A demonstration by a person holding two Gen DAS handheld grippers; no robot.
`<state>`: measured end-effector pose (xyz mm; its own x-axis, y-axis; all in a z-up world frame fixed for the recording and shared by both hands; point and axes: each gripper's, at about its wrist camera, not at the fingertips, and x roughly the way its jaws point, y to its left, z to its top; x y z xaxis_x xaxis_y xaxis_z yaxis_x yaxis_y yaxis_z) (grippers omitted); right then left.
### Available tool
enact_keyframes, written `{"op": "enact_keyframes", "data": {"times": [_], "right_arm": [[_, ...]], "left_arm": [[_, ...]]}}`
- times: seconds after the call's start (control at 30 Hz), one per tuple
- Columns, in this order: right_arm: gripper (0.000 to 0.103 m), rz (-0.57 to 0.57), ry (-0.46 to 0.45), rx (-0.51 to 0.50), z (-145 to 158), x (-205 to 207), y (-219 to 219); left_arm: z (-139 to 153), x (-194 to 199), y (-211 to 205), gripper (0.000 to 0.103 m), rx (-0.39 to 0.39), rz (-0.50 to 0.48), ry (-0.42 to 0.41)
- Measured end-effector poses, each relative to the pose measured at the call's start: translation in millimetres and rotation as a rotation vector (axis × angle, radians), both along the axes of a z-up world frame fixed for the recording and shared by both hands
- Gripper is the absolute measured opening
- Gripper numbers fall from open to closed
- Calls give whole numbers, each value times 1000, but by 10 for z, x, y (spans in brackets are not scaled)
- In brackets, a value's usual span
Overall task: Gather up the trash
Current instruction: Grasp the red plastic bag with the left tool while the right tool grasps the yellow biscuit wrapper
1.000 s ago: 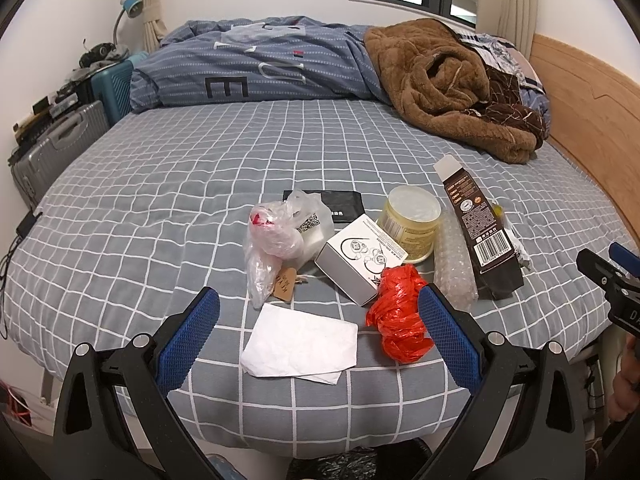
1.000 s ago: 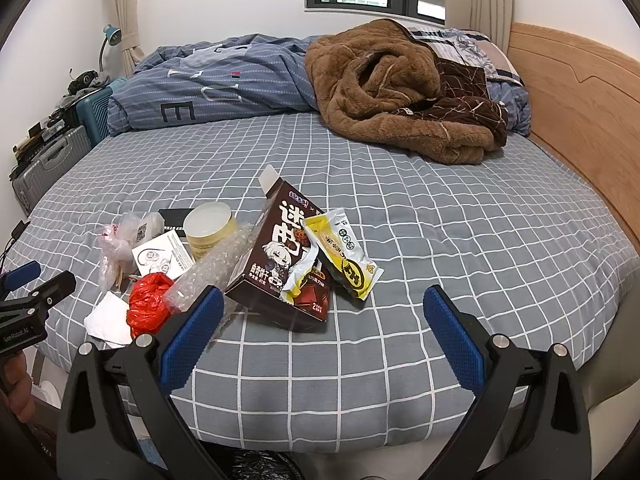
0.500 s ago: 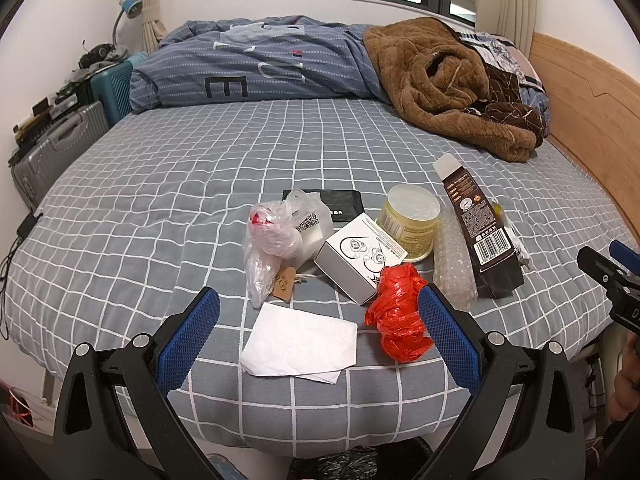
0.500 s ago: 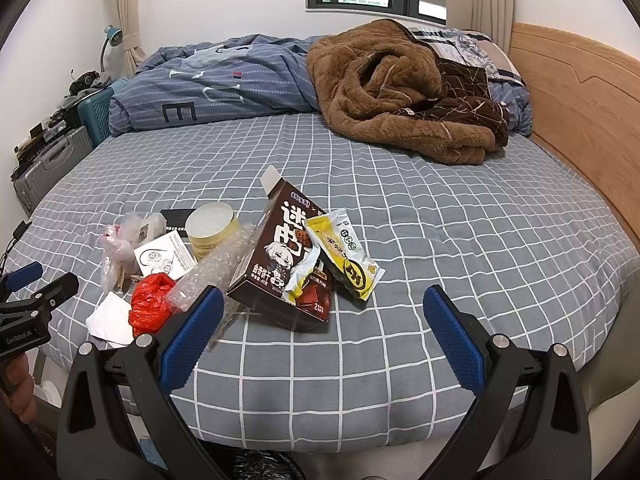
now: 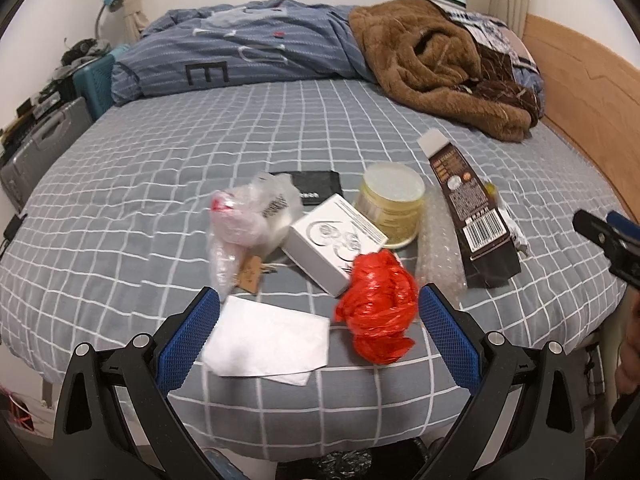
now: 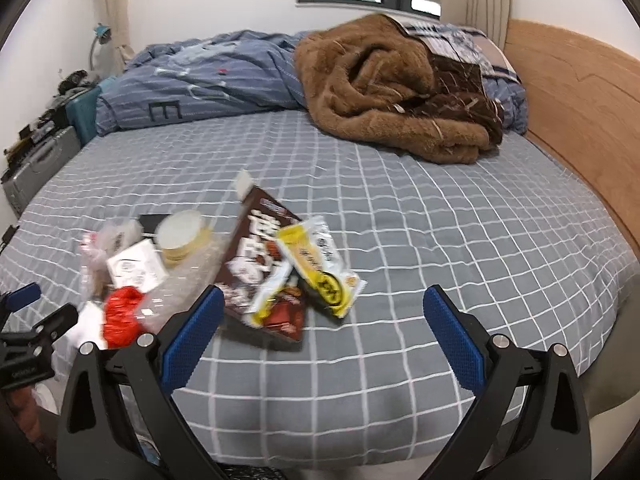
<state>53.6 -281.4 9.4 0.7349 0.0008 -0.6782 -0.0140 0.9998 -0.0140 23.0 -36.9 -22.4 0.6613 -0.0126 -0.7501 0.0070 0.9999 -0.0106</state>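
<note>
Trash lies in a cluster near the front edge of a grey checked bed. My left gripper [image 5: 318, 308] is open, low over the edge, with a white tissue [image 5: 266, 340] and a crumpled red plastic bag [image 5: 376, 308] just ahead of its fingers. Behind them sit a white box [image 5: 334, 240], a clear plastic bag [image 5: 248, 220], a yellow round tub [image 5: 390, 202], bubble wrap [image 5: 438, 248] and a dark brown snack box [image 5: 474, 216]. My right gripper [image 6: 318, 310] is open and empty. The brown snack box [image 6: 260, 264] and a yellow wrapper [image 6: 320, 268] lie just ahead of it.
A brown fleece blanket [image 6: 392, 92] and a blue striped duvet [image 5: 240, 56] are heaped at the far side of the bed. A wooden headboard [image 6: 576, 108] runs along the right. Suitcases [image 5: 44, 144] stand on the floor at the left. A black bag [image 5: 340, 462] sits below the bed's edge.
Both grippers have moved forward toward the trash, so the pile looks closer; the right view has swung slightly. Both stay open and nothing has been picked up.
</note>
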Motion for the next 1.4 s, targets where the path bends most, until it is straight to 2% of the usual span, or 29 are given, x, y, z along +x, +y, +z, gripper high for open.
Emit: {"op": "enact_keyframes", "data": {"times": [0.1,0.23,0.5,0.93,1.03,1.17,1.27,1.4], "right_arm": [[92,-23,45,-3,-160,186,-147],[92,0,89,-26,-315,411,-212],[87,64,173,-9,-573,718,-239],[76,120,264,20,-902,1152,-224],[69,125,280,56,-946,1235,-288],[58,147,299,48,-999,1300,-249],[50,153,306,58,-1022,1333,-233],[49,148,322,97,-1069,1435,-291]], "left_arm": [[-105,79,-82,97,0,-9,27],[-226,156,-170,97,17,-20,54],[-390,293,-264,94,26,-36,96],[-562,426,-369,65,-15,-77,160],[-597,427,-408,57,-15,-89,170],[-614,437,-441,45,-15,-97,178],[-615,440,-442,42,-25,-102,178],[-615,434,-422,41,-35,-106,180]]}}
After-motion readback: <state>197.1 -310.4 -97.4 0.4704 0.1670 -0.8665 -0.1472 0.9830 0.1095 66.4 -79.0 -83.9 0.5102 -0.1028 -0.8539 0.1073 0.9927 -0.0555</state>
